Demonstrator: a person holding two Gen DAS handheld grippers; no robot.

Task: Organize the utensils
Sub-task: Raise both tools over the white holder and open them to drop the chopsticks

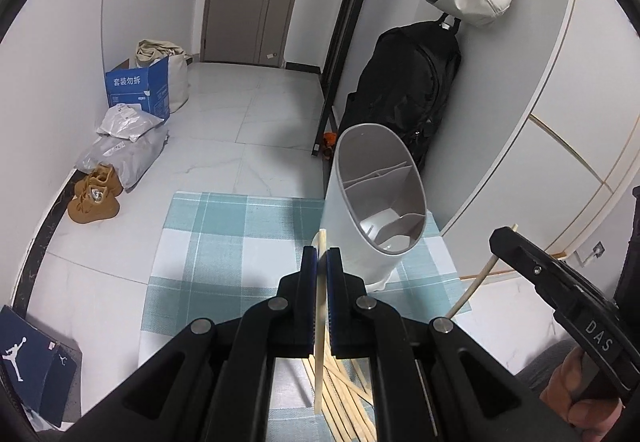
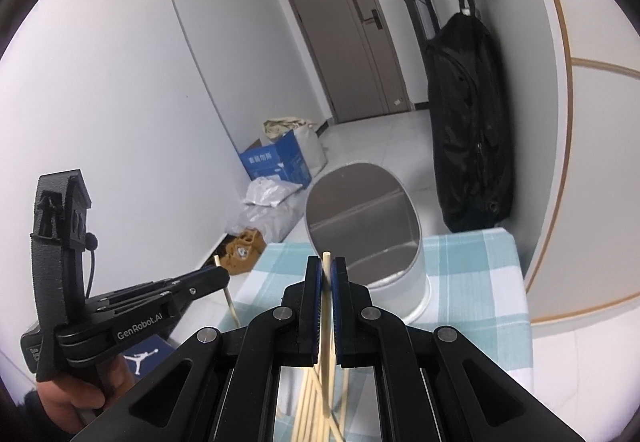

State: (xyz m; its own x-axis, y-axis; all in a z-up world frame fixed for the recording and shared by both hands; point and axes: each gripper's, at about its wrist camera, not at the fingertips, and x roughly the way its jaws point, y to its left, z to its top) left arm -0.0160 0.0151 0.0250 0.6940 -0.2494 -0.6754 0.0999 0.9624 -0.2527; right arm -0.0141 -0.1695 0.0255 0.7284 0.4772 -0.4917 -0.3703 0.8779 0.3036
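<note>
A white utensil holder point(image 1: 360, 226) with grey inner dividers stands on a blue checked cloth point(image 1: 224, 242); it also shows in the right wrist view point(image 2: 400, 274). My left gripper point(image 1: 321, 254) is shut on a wooden chopstick point(image 1: 320, 330), held above the cloth just left of the holder. My right gripper point(image 2: 327, 262) is shut on another chopstick point(image 2: 328, 322) in front of the holder. Each gripper shows in the other's view, the right gripper point(image 1: 506, 236) and the left gripper point(image 2: 218, 274), each with its stick. A pile of loose chopsticks point(image 1: 344, 394) lies on the cloth below both grippers.
The cloth covers a small table over a white tiled floor point(image 1: 224, 122). A black bag point(image 1: 404, 98) hangs on the wall behind the holder. A blue box point(image 1: 136, 90), plastic parcels and brown shoes point(image 1: 96, 194) lie on the floor at the left.
</note>
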